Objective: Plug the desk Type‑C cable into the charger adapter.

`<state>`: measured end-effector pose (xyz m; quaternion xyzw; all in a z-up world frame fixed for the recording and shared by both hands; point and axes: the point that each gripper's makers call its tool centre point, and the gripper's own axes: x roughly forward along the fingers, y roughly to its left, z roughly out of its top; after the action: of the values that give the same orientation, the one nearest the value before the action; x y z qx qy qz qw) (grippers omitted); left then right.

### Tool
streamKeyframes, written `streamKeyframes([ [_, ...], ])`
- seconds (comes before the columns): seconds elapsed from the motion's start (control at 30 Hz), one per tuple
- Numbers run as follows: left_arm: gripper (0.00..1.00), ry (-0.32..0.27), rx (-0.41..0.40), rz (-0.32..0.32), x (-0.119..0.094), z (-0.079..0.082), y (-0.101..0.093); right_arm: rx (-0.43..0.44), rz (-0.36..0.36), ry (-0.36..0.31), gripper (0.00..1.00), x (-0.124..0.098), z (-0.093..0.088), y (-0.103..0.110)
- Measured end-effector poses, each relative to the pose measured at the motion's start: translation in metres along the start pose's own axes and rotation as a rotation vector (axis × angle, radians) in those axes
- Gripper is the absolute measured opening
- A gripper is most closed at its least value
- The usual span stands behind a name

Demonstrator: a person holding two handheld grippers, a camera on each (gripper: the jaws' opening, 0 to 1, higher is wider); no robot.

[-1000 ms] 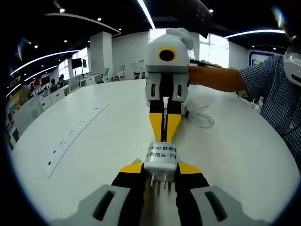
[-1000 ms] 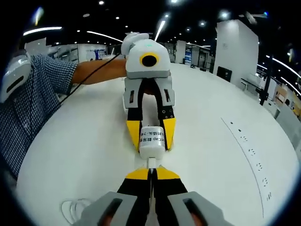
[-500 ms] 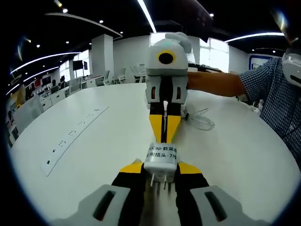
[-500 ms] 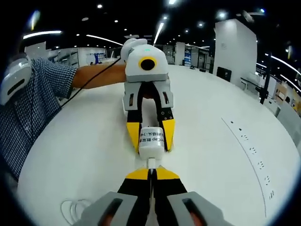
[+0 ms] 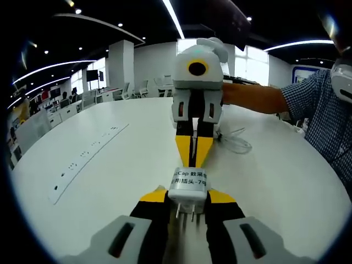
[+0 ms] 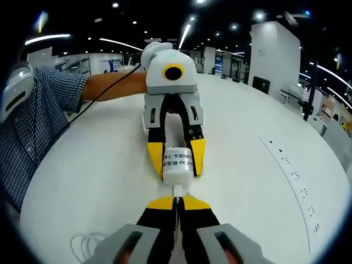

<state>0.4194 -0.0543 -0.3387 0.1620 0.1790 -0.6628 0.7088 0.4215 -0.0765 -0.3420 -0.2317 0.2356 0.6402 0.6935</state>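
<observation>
The white charger adapter with printed text is clamped between the yellow-tipped jaws of my left gripper, its metal prongs pointing back at the camera. My right gripper faces it head-on, its jaws shut on the white Type-C plug. In the right gripper view, my right gripper holds that plug against the face of the adapter, which sits in my left gripper. How deep the plug sits cannot be seen. The rest of the white cable lies coiled on the table.
All this is over a large round white table. A row of inset sockets runs along it, also visible as sockets. The loose cable loop lies by my right gripper. A person's checked sleeve reaches in.
</observation>
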Motion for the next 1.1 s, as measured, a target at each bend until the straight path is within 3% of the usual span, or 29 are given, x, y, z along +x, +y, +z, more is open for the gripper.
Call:
streamKeyframes([
  [0.57,0.26,0.017,0.011,0.006,0.001,0.005,-0.008,-0.004,-0.004,-0.006,0.05,0.000,0.002,0.013],
  [0.87,0.26,-0.002,0.007,0.005,-0.001,0.004,-0.006,0.002,-0.003,0.000,0.06,0.002,0.003,0.015],
  [1.1,0.26,-0.006,-0.001,-0.002,-0.002,0.004,-0.005,0.003,-0.009,-0.022,0.12,0.000,0.002,0.012],
])
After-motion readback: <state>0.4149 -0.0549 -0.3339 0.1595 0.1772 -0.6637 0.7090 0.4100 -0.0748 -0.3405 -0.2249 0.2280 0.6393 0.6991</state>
